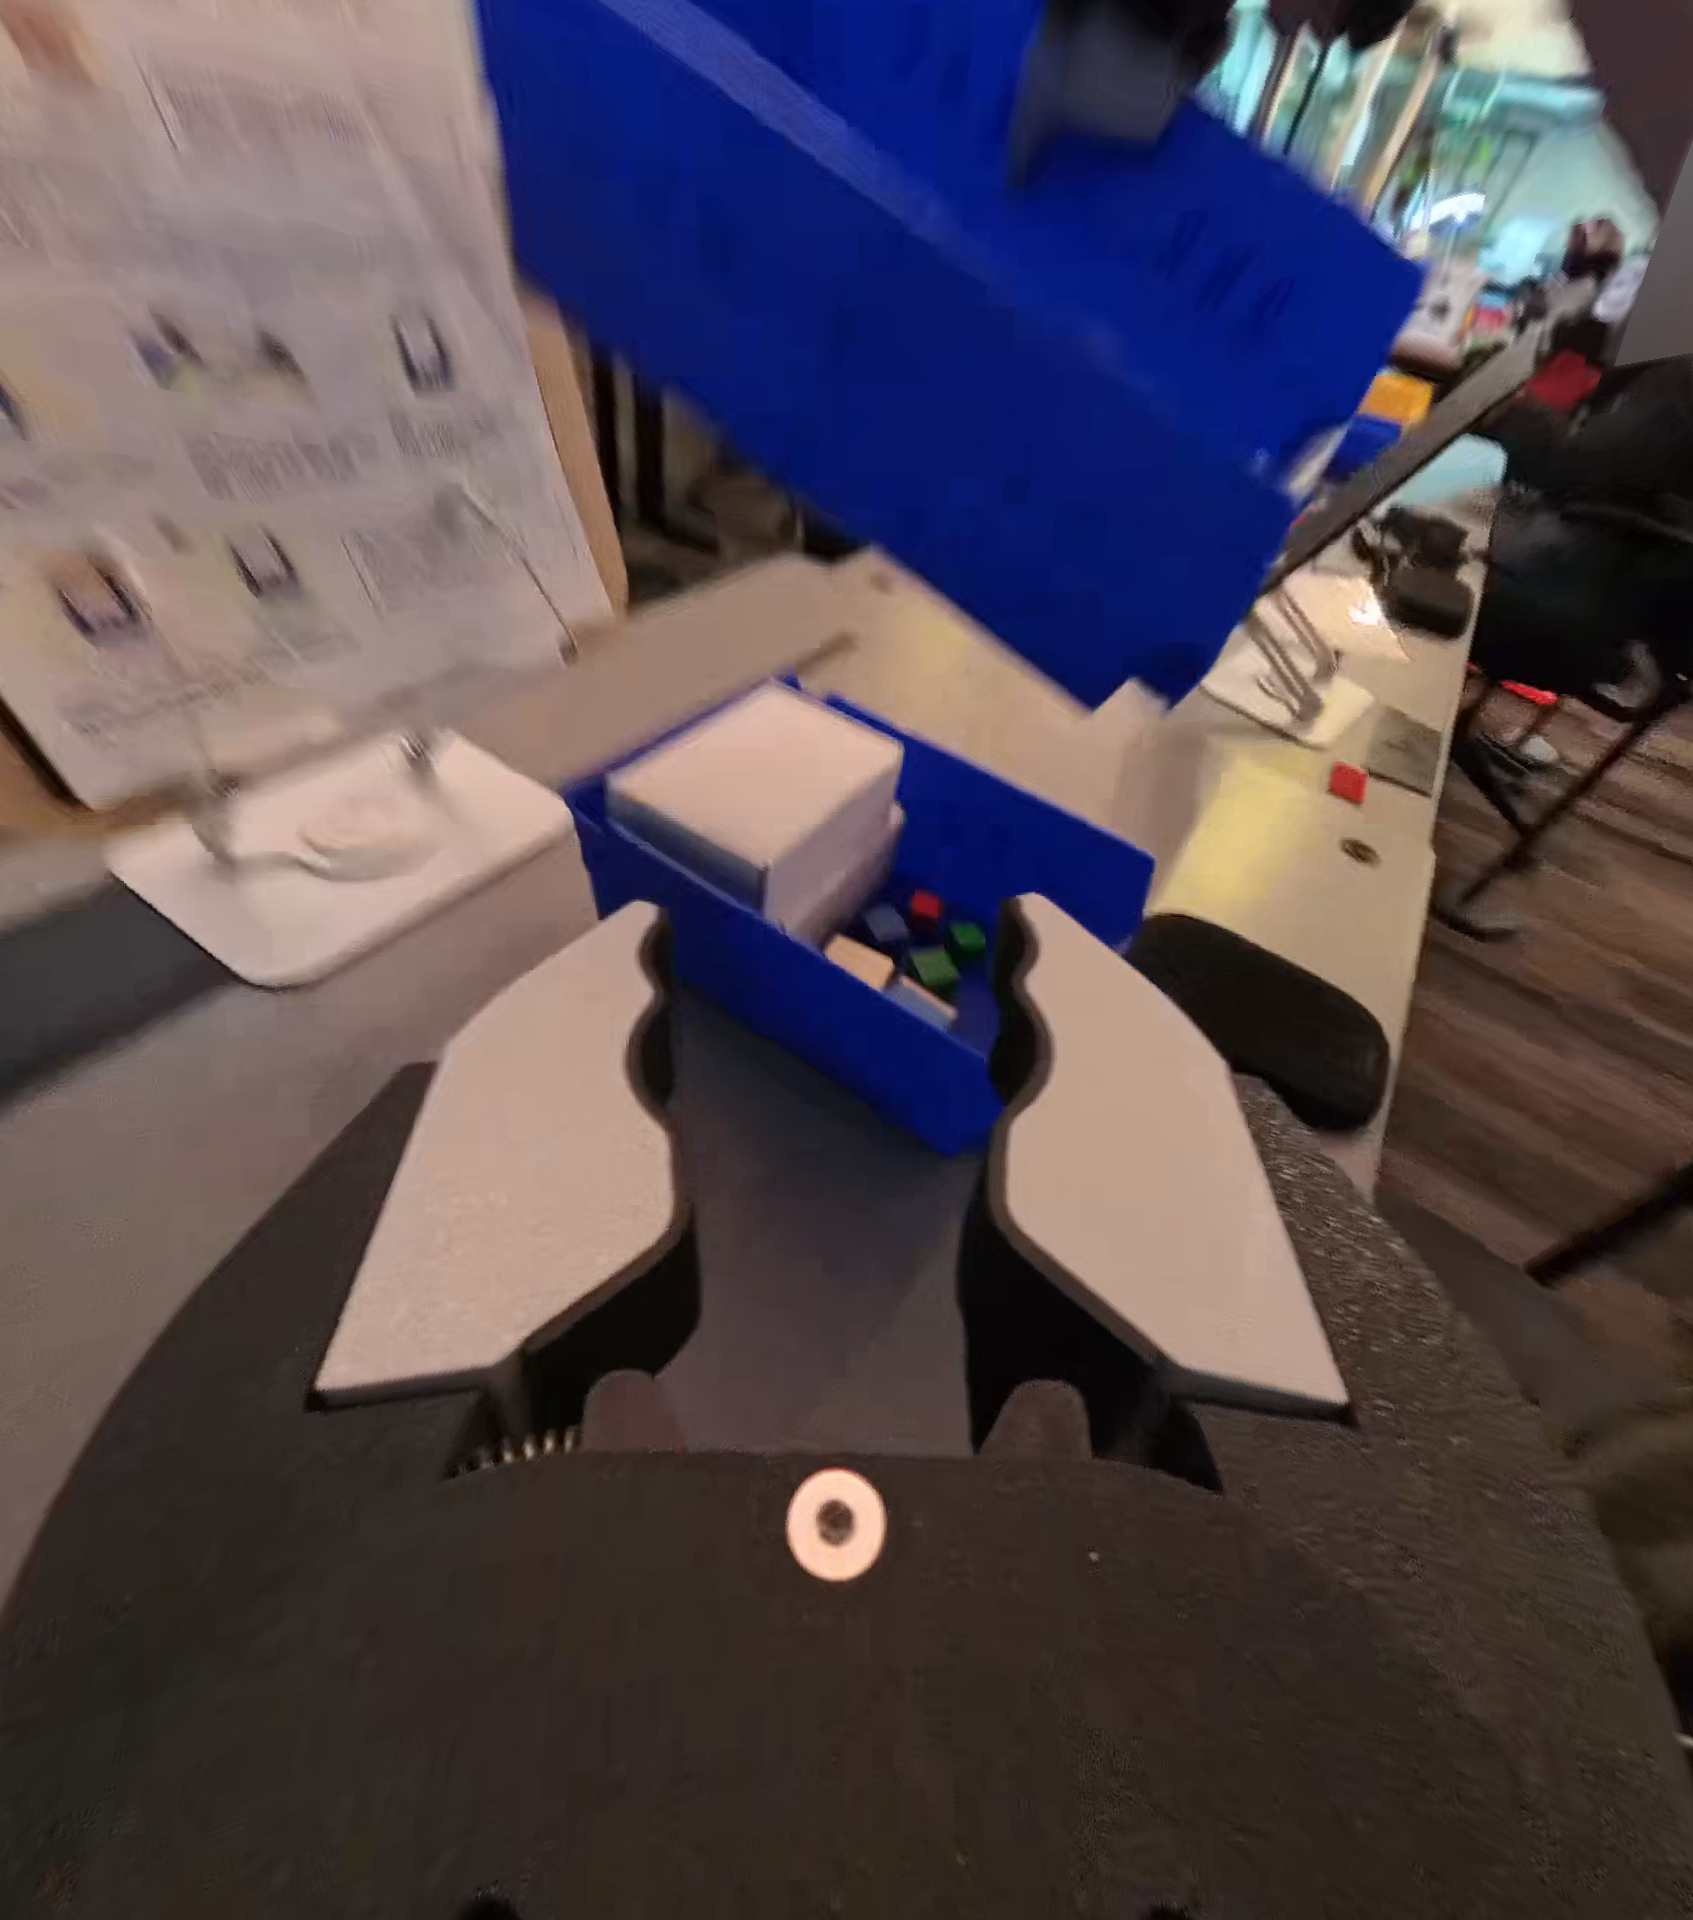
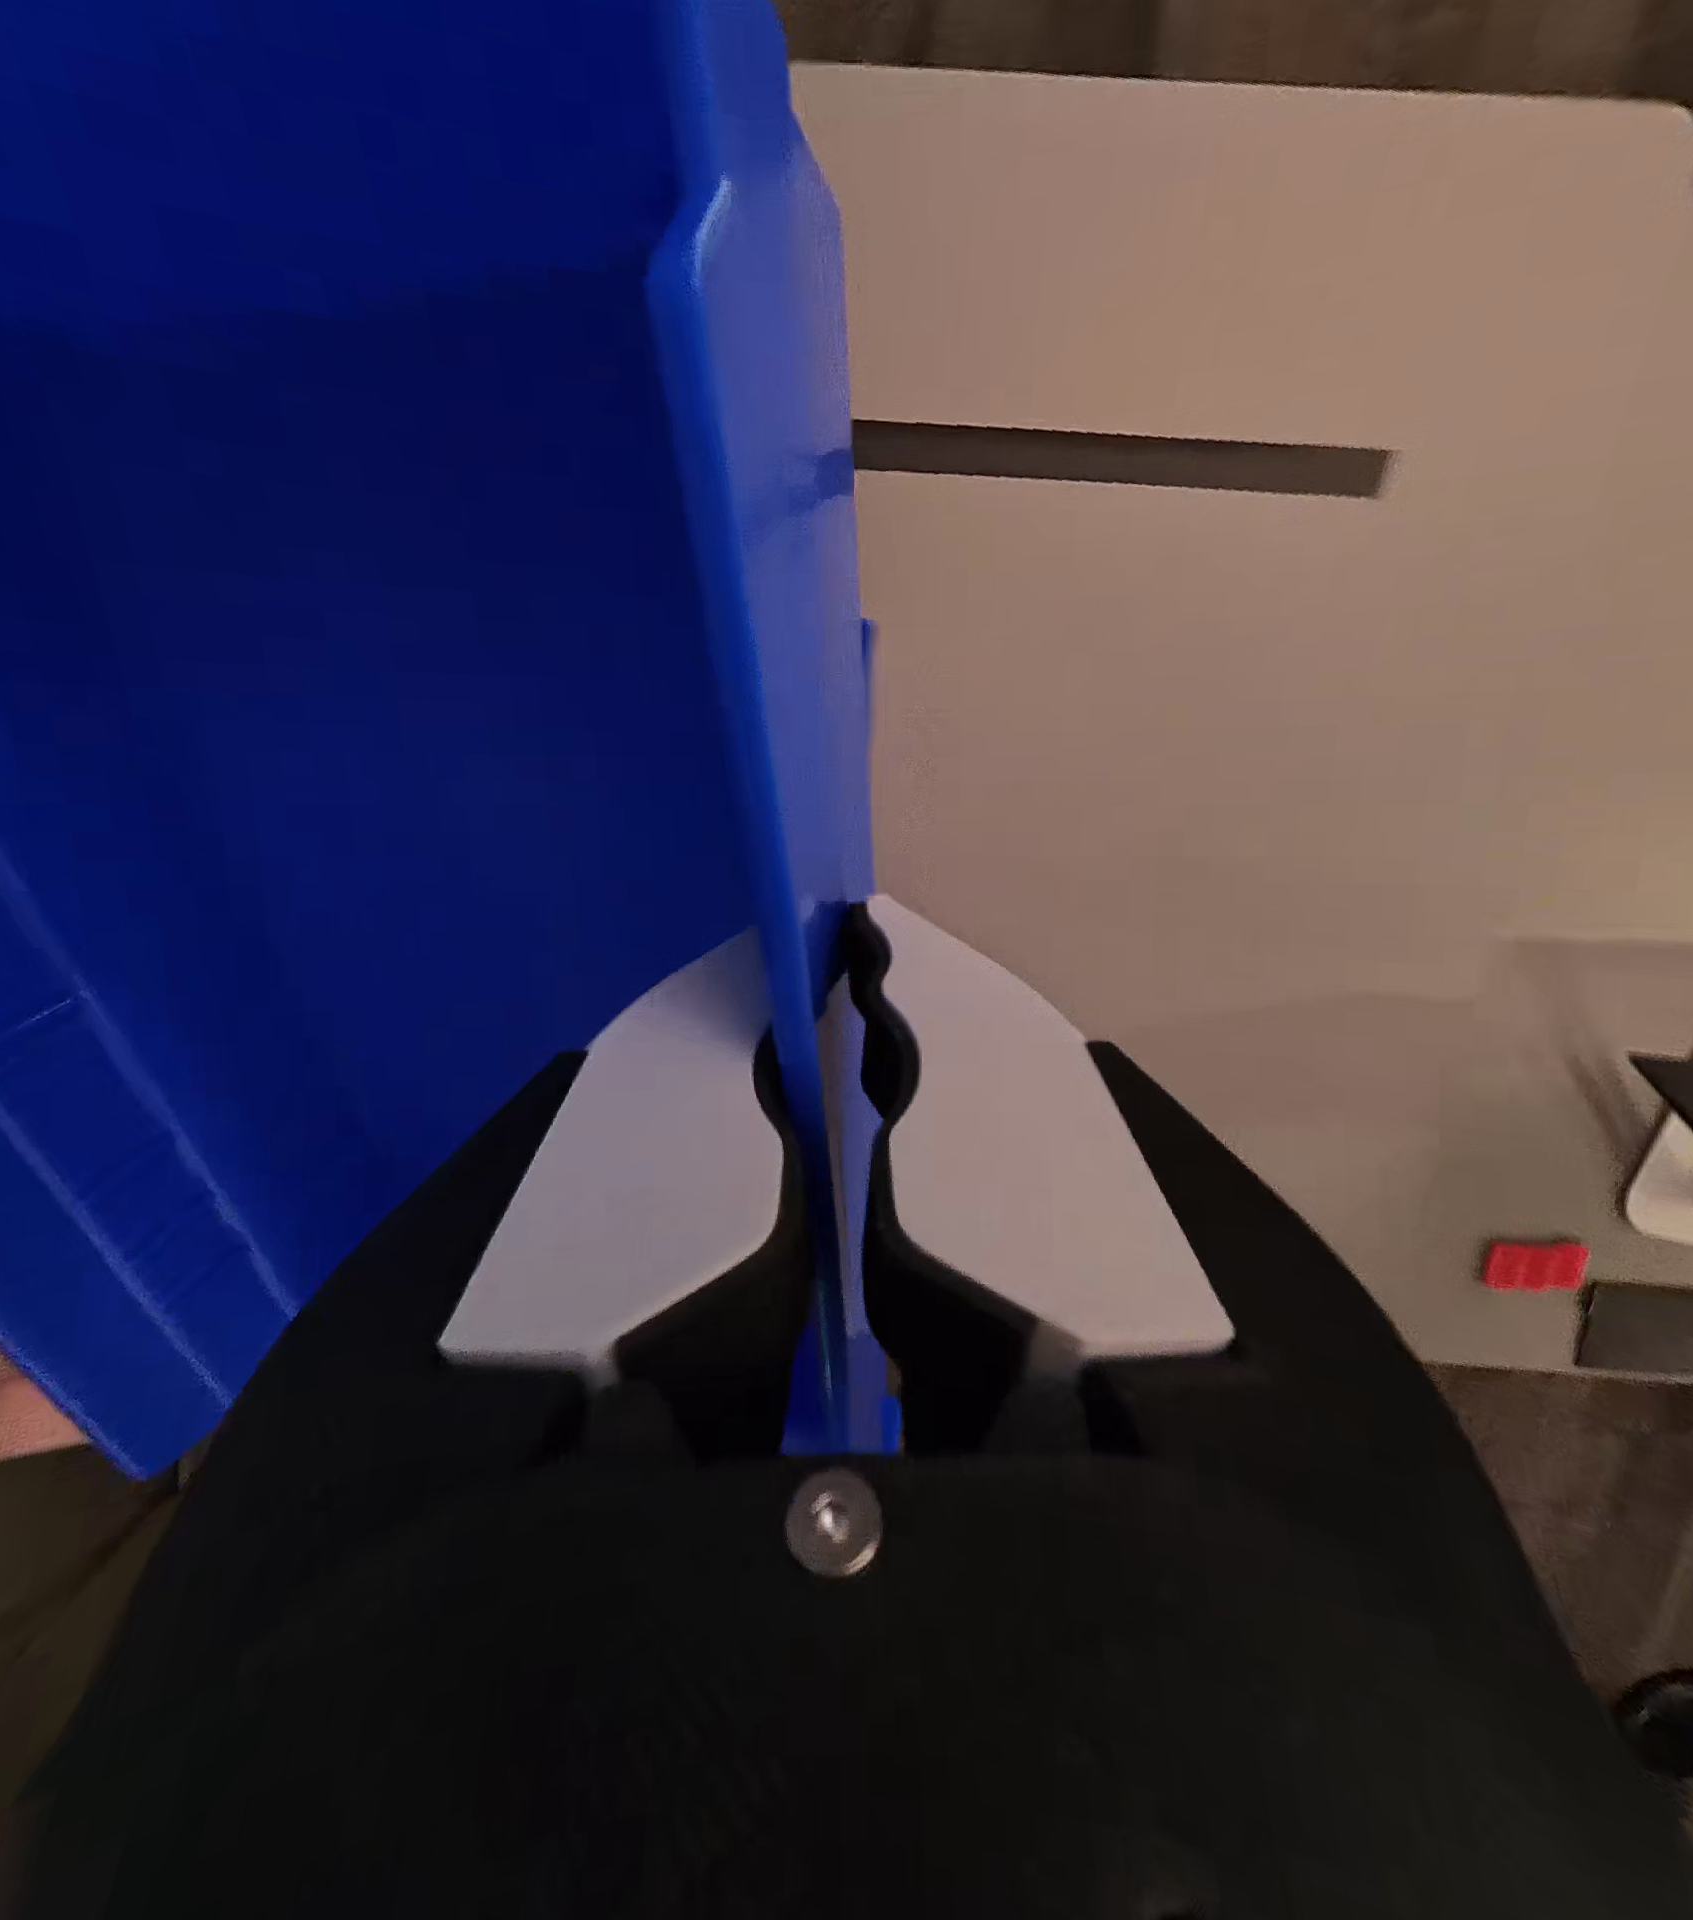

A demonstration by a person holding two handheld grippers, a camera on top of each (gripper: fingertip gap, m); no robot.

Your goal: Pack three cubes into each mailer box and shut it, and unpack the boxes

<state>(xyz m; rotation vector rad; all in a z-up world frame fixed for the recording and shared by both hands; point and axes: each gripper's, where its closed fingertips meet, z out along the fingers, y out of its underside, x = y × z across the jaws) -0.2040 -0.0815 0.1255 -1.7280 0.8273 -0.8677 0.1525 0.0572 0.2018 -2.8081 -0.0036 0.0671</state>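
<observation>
My left gripper (image 1: 829, 940) is open and empty, just short of a small blue bin (image 1: 821, 997) on the table. That bin holds a white mailer box (image 1: 769, 800) and several small coloured cubes (image 1: 935, 951). My right gripper (image 2: 837, 935) is shut on the side wall of a large blue bin (image 2: 302, 623) and holds it tilted in the air. The same large blue bin (image 1: 925, 364) hangs above and behind the small bin in the left wrist view. One red cube (image 1: 1349, 781) lies alone on the table; it also shows in the right wrist view (image 2: 1536, 1265).
A printed sheet on a clear stand (image 1: 198, 416) with a white base stands at the left. A black padded object (image 1: 1268, 1029) lies right of the small bin. The pale table (image 2: 1289, 727) has a dark slot. Chairs and a person's dark clothing (image 1: 1600, 520) are at the right. The tips of one gripper are about 40 cm away from the tips of the other.
</observation>
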